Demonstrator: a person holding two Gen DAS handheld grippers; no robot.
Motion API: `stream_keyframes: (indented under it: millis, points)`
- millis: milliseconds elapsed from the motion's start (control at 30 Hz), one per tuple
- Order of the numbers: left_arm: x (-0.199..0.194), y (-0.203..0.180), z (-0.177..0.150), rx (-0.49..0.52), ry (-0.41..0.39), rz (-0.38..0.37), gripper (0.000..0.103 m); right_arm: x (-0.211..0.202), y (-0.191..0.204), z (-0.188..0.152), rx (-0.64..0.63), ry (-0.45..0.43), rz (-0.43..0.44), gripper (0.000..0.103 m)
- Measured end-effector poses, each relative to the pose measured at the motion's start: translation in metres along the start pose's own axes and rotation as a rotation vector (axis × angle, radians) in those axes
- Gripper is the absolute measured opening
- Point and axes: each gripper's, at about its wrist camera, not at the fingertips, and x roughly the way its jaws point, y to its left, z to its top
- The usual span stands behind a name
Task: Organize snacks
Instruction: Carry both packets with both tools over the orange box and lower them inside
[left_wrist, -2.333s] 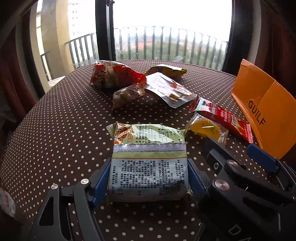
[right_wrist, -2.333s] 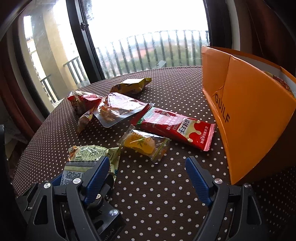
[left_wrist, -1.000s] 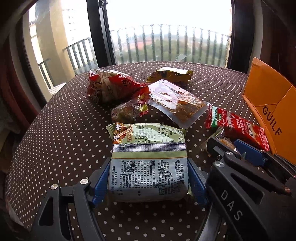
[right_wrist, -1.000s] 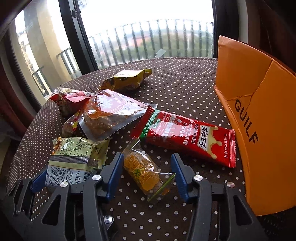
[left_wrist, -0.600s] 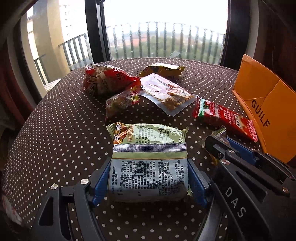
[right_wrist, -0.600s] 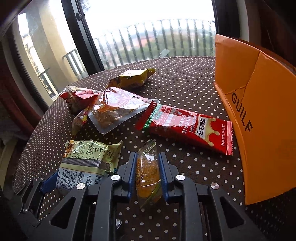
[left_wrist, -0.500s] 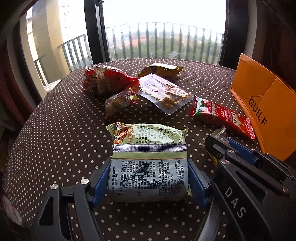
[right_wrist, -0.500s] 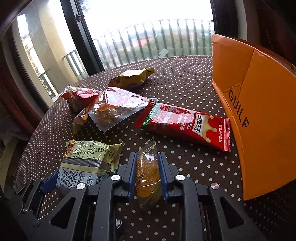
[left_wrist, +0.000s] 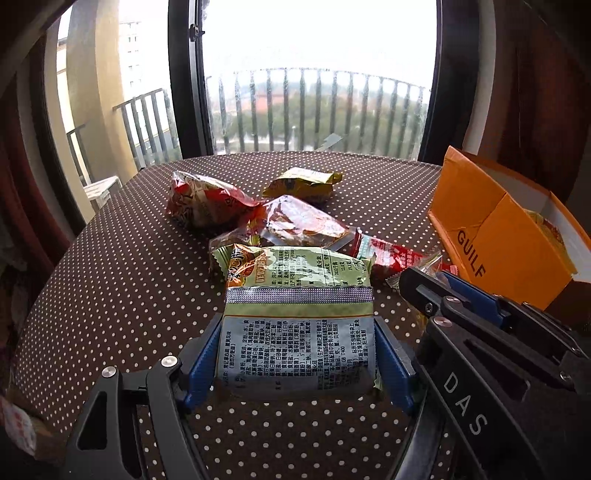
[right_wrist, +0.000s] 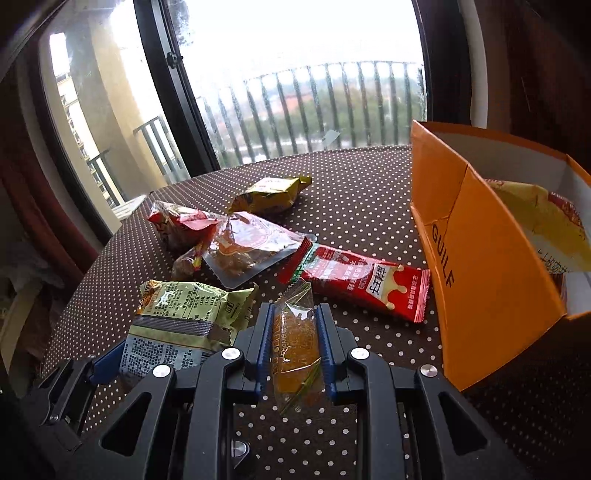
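Polka-dot table (left_wrist: 110, 258), bright window (left_wrist: 314, 74), balcony railing (left_wrist: 314, 107)

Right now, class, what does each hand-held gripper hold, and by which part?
The left hand-held gripper clamps the green snack packet across its near end. The right hand-held gripper pinches the small orange candy by its sides.

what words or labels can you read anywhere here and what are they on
"GUILF": on the side of the orange box.
"DAS": on the black body of the right gripper, seen from the left wrist view.
Green packet in the left gripper: dense print, too small to read.
Long red packet: large white characters, too blurred to quote.
Orange candy: lettering along one edge, unreadable.
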Motion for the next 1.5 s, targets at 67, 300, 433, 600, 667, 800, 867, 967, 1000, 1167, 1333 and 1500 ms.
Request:
stream_keyframes:
  millis: [67,300,433,600,667,800,867,967,1000,1167,1333,1500]
  points:
    - [-0.007,-0.002,0.006,0.000,-0.017,-0.007,0.077,-0.008,0.001,0.006,-0.004,-0.016,-0.005,0.026]
    - [-0.033,-0.011,0.029,0.003,-0.079,-0.032,0.077,-0.034,0.002,0.032,-0.033,-0.070,-0.002,0.026]
    - [-0.052,-0.019,0.044,0.019,-0.149,-0.032,0.077,-0.053,0.001,0.049,-0.052,-0.126,-0.005,0.026]
    - [-0.073,-0.029,0.062,0.031,-0.215,-0.045,0.077,-0.073,-0.002,0.069,-0.060,-0.196,-0.003,0.026]
    - [-0.079,-0.032,0.068,0.032,-0.235,-0.050,0.077,-0.079,-0.004,0.076,-0.063,-0.217,-0.004,0.026]
    - [-0.085,-0.040,0.081,0.036,-0.259,-0.064,0.077,-0.089,-0.010,0.089,-0.063,-0.251,-0.010,0.026]
    - [-0.087,-0.045,0.087,0.040,-0.268,-0.074,0.077,-0.093,-0.013,0.095,-0.064,-0.262,-0.013,0.026]
    - [-0.089,-0.054,0.094,0.042,-0.282,-0.087,0.077,-0.099,-0.018,0.101,-0.067,-0.278,-0.019,0.026]
    - [-0.091,-0.058,0.093,0.043,-0.286,-0.091,0.077,-0.100,-0.020,0.103,-0.068,-0.283,-0.021,0.026]
    - [-0.095,-0.074,0.098,0.056,-0.301,-0.118,0.077,-0.105,-0.033,0.110,-0.062,-0.305,-0.036,0.026]
    - [-0.083,-0.086,0.104,0.072,-0.304,-0.161,0.077,-0.107,-0.050,0.113,-0.047,-0.324,-0.068,0.026]
    - [-0.070,-0.102,0.111,0.102,-0.303,-0.198,0.077,-0.110,-0.072,0.116,-0.018,-0.337,-0.106,0.026]
